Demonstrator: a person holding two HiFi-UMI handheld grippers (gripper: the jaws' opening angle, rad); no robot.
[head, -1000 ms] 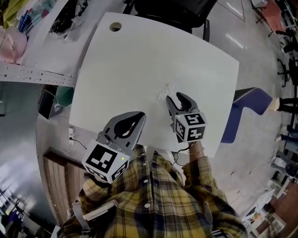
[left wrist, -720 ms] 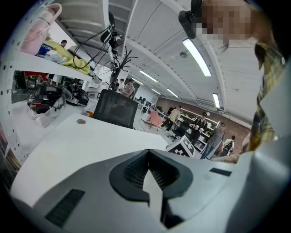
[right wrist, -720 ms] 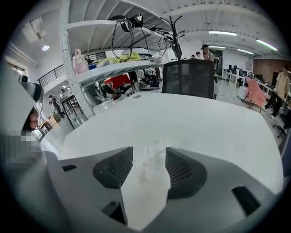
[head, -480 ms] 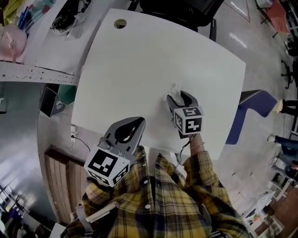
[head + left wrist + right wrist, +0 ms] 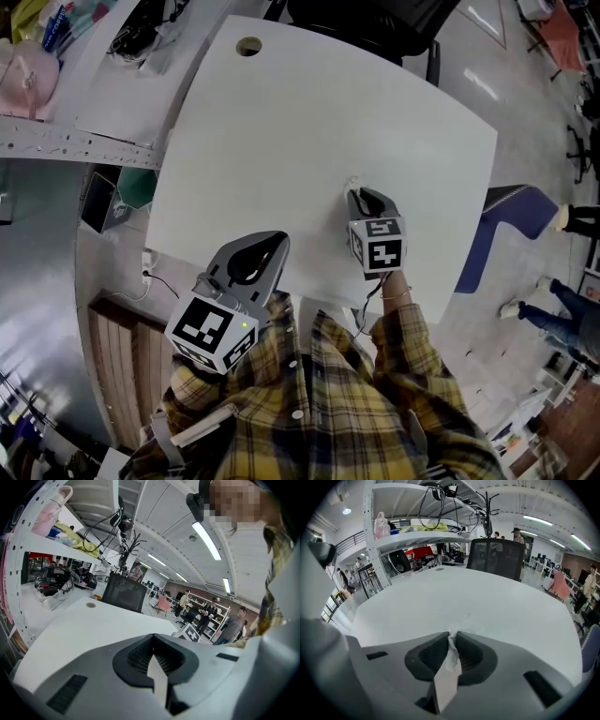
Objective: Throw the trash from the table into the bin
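Note:
A small crumpled white tissue lies on the white table, right of its middle. My right gripper points steeply down at it. Its jaws are closing, and the tissue is pinched between the pads, with a wisp sticking out past the tips. In the right gripper view the right gripper shows the tissue squeezed in the narrow slit. My left gripper hovers at the table's near edge, shut and holding nothing; the left gripper view shows the left gripper with its tips together.
A black office chair stands at the far side and a blue chair at the right. A cluttered shelf runs along the left, with a green object on the floor below. A cable hole marks the far corner.
My right gripper has come down onto the tissue and its jaws have closed around it. The left gripper has stayed near the table's near edge.

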